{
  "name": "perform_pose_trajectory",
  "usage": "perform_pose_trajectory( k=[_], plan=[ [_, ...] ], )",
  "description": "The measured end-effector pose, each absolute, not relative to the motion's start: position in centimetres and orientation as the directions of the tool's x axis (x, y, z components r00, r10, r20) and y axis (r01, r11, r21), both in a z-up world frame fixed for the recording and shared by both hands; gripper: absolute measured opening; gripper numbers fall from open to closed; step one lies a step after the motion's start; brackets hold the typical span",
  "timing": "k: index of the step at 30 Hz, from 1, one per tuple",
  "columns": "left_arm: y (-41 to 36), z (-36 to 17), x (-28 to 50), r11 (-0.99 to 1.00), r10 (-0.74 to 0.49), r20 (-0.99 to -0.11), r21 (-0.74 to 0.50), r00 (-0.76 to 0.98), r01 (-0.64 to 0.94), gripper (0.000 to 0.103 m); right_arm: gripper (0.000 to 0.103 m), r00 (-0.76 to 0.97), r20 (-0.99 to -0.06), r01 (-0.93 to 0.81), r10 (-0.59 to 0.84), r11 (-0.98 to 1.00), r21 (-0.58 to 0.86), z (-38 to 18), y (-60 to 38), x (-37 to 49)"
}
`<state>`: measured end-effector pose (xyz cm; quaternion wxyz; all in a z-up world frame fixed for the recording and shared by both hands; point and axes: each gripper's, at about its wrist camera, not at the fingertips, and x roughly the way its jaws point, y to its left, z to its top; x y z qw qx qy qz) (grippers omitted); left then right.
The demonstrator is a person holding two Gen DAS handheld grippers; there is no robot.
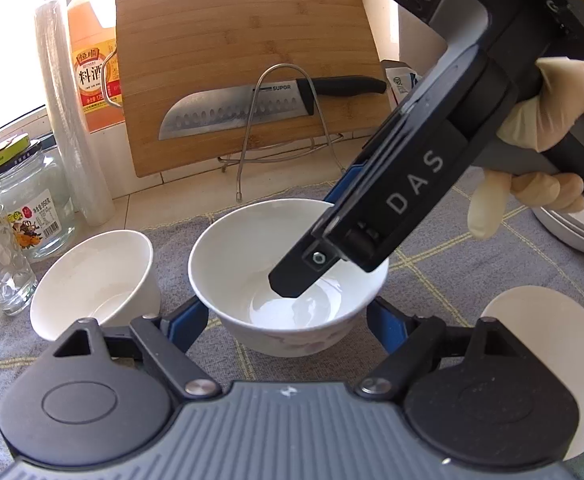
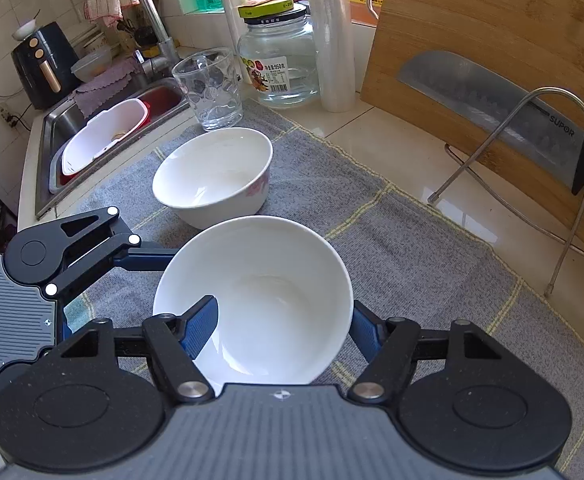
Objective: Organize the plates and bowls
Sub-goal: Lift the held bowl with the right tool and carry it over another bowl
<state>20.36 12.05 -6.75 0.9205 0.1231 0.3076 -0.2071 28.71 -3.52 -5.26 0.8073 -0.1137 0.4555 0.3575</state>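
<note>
Bowls (image 2: pixel 252 300) of glossy white glazed ceramic on a matt, coarsely woven grey cloth (image 2: pixel 411 248). Board (image 1: pixel 244 60) of smooth pale wood; knife (image 1: pixel 228 114) with dimpled steel blade; wire stand (image 2: pixel 563 184) of bare metal. Jar (image 2: pixel 280 64) and tumbler (image 2: pixel 210 88) of clear glass. Tabletop (image 2: pixel 391 148) of polished tile.

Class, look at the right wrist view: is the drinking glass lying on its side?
No: the drinking glass stands upright beside the sink.

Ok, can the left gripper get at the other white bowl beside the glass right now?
Probably not yet: the left gripper is clamped on the near bowl, as is the right gripper. Nothing else blocks the other bowl.
</note>
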Motion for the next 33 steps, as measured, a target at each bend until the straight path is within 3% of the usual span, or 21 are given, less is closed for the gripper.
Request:
perform_pose_trajectory(
  k=[33],
  plan=[
    [10.2,-2.9,13.2,0.884,-0.309,-0.615,0.096,0.725,0.458,0.086,0.076,0.337,-0.774,-0.721,0.536,0.676,0.154,-1.0,-5.3,21.2]
  ],
)
